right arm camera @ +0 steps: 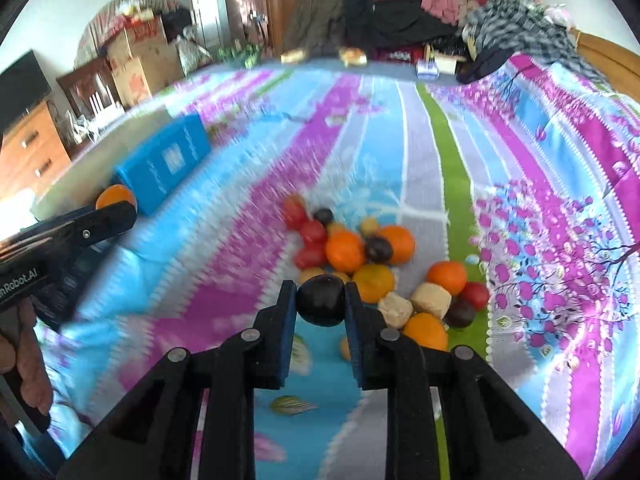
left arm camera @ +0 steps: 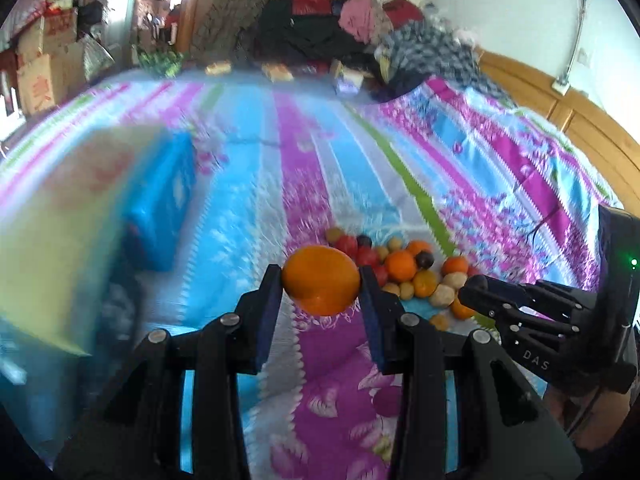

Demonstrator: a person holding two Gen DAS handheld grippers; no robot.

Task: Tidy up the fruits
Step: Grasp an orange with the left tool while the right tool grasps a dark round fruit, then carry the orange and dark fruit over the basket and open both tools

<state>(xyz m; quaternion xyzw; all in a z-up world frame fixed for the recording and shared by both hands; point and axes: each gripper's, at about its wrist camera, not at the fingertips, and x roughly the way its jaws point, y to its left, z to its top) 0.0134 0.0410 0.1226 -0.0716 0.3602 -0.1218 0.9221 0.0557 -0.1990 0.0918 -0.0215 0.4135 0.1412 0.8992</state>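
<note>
left claw (left arm camera: 321, 286) clamped on orange (left arm camera: 321, 280), lifted over bed (left arm camera: 256, 184) | right claw (right arm camera: 321, 300) pinches plum (right arm camera: 321, 300) above pile (right arm camera: 372, 256) centre-right | both round, light, smooth, likely slippery: grip at widest girth, gently | box (right arm camera: 164, 162) far left

A striped floral bedsheet (right arm camera: 440, 152) covered the bed. A blue box (right arm camera: 164, 162) lay at the left. Heaped clothes (right arm camera: 460, 12) occupied the far right; stacked cardboard cartons (right arm camera: 136, 56) stood far left beside a wooden dresser (right arm camera: 32, 148).
</note>
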